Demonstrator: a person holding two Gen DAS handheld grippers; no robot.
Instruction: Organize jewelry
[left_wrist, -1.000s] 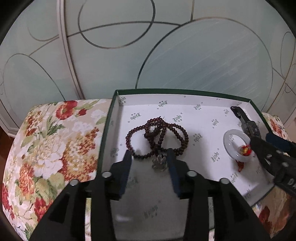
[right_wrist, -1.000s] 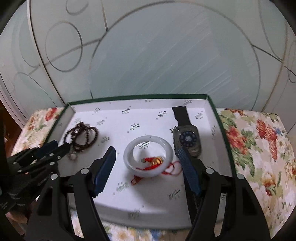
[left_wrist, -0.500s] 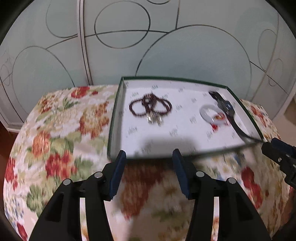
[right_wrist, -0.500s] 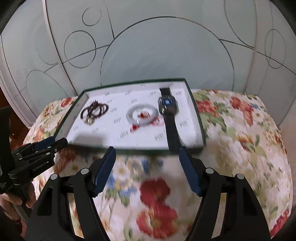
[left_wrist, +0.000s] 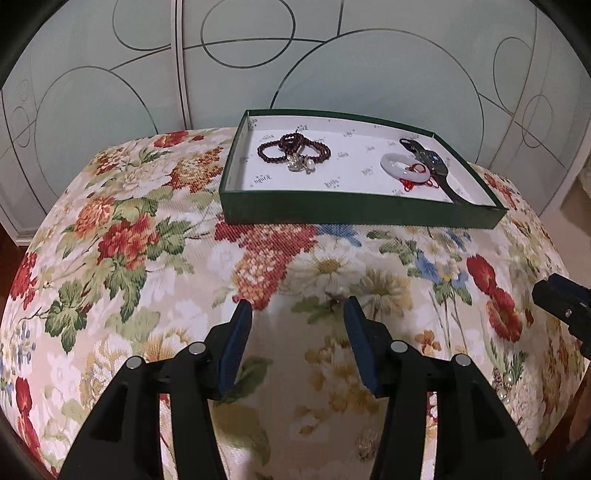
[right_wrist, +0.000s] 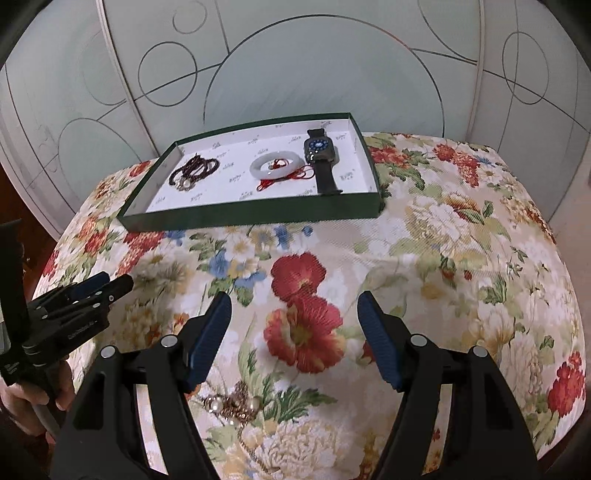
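A green tray (left_wrist: 362, 212) with a white printed lining sits at the far side of a floral cushion. In it lie a dark bead bracelet (left_wrist: 293, 151), a white bangle (left_wrist: 400, 165) with a red cord, and a black watch (left_wrist: 430, 162). The right wrist view shows the same tray (right_wrist: 251, 216), beads (right_wrist: 194, 171), bangle (right_wrist: 273, 166) and watch (right_wrist: 320, 151). My left gripper (left_wrist: 297, 304) hovers open over the cushion, well short of the tray, holding nothing. My right gripper (right_wrist: 294, 298) is open too, and a gold and pearl chain (right_wrist: 229, 404) lies on the cloth low between its fingers.
The floral cushion (right_wrist: 461, 229) falls away at its rounded edges. Frosted glass panels (left_wrist: 92, 110) with curved lines stand close behind the tray. A hand (right_wrist: 22, 398) holds the left gripper (right_wrist: 92, 291) at the left of the right wrist view. The right gripper's tip (left_wrist: 561, 299) shows at the right edge.
Both grippers have drawn back from over the tray to the near part of the cushion. The tray now looks small and far. The left jaws stand a little wider.
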